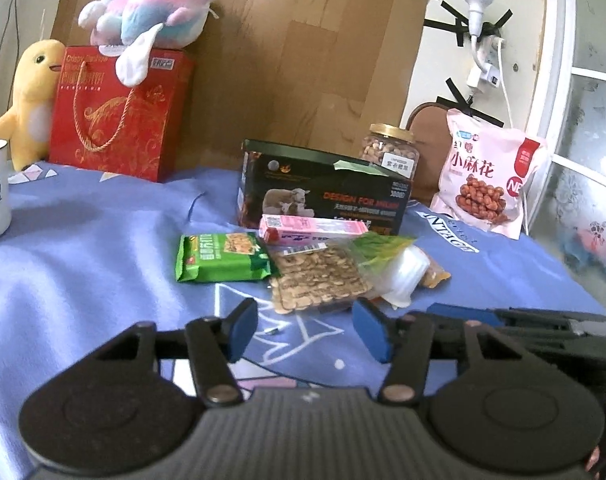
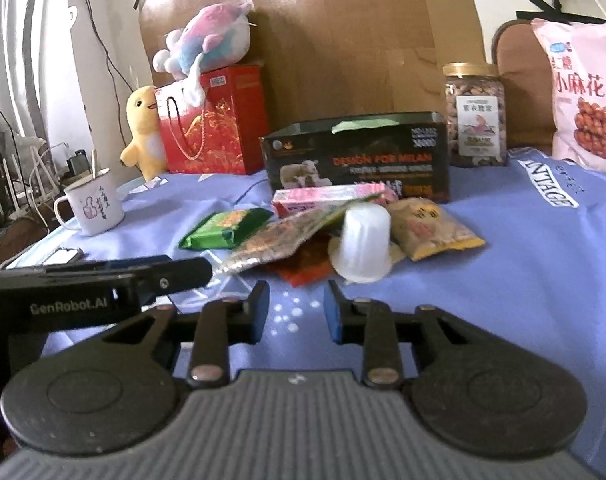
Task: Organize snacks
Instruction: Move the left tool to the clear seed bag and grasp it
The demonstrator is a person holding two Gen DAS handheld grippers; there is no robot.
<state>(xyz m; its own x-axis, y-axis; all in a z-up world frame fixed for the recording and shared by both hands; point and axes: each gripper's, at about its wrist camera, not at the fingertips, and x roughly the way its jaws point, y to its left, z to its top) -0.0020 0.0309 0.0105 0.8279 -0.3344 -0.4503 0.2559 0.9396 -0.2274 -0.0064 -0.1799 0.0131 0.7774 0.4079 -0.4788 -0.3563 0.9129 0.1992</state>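
Observation:
A pile of snacks lies on the blue cloth: a green cracker pack (image 1: 223,258) (image 2: 227,228), a clear pack of biscuits (image 1: 321,276) (image 2: 279,240), a pink box (image 1: 315,230) (image 2: 327,198), an upturned white jelly cup (image 1: 407,276) (image 2: 363,240) and a yellow packet (image 2: 435,228). Behind them stands a black box (image 1: 323,188) (image 2: 359,156). My left gripper (image 1: 307,330) is open just short of the biscuit pack, nothing between its blue pads. My right gripper (image 2: 297,312) is open in front of the white cup, also holding nothing.
A nut jar (image 1: 391,150) (image 2: 475,116) and a pink snack bag (image 1: 491,176) (image 2: 583,96) stand at the back right. A red gift bag (image 1: 119,112) with plush toys is back left, and a white mug (image 2: 91,204) at left. Cardboard leans on the wall behind.

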